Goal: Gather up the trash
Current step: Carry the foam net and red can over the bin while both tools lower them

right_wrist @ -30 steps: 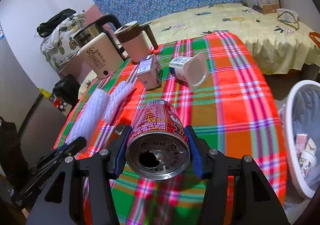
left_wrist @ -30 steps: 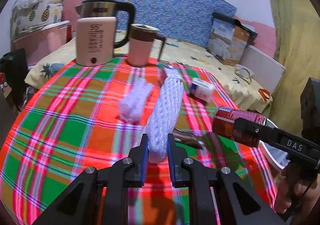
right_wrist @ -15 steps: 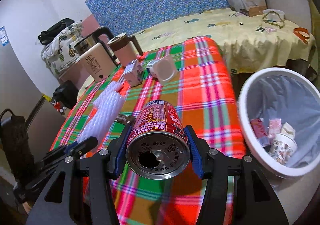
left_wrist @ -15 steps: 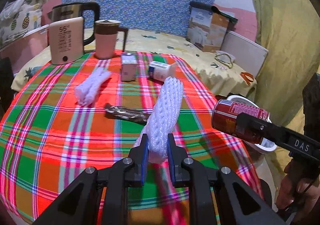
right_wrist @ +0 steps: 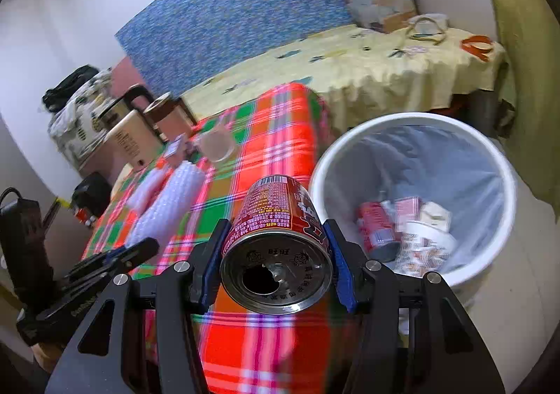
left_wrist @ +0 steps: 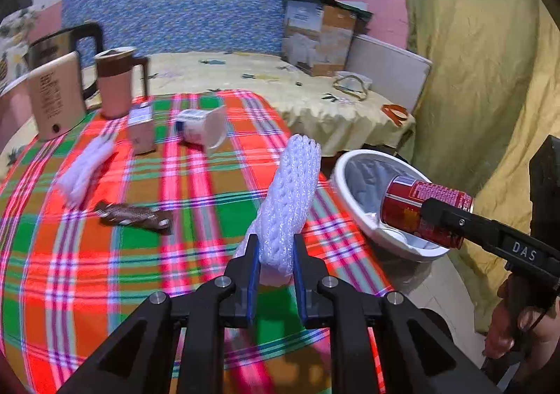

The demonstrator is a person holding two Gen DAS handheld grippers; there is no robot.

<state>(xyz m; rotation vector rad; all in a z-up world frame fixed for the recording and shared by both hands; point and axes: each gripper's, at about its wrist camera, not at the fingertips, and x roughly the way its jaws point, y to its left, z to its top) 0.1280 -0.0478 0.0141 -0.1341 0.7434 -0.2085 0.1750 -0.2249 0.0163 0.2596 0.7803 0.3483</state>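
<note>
My left gripper (left_wrist: 276,254) is shut on a white foam net sleeve (left_wrist: 290,198) and holds it above the right part of the plaid table (left_wrist: 87,271). My right gripper (right_wrist: 276,243) is shut on a red drink can (right_wrist: 276,236), held at the table's right edge beside the white trash bin (right_wrist: 504,163). In the left wrist view the can (left_wrist: 423,208) hangs over the bin's rim (left_wrist: 341,184). On the table lie a second foam sleeve (left_wrist: 87,166), a brown wrapper (left_wrist: 134,215), a small carton (left_wrist: 141,129) and a tipped plastic cup (left_wrist: 203,128).
A beige kettle (left_wrist: 56,93) and a pink jug (left_wrist: 115,82) stand at the table's far left. A bed with a yellow sheet (left_wrist: 266,79) lies behind. A yellow curtain (left_wrist: 483,61) hangs right of the bin. The bin holds several pieces of trash (right_wrist: 406,229).
Both grippers have swung right toward the bin, each keeping its load. The can now hangs at the bin's rim and the bin fills more of the right wrist view.
</note>
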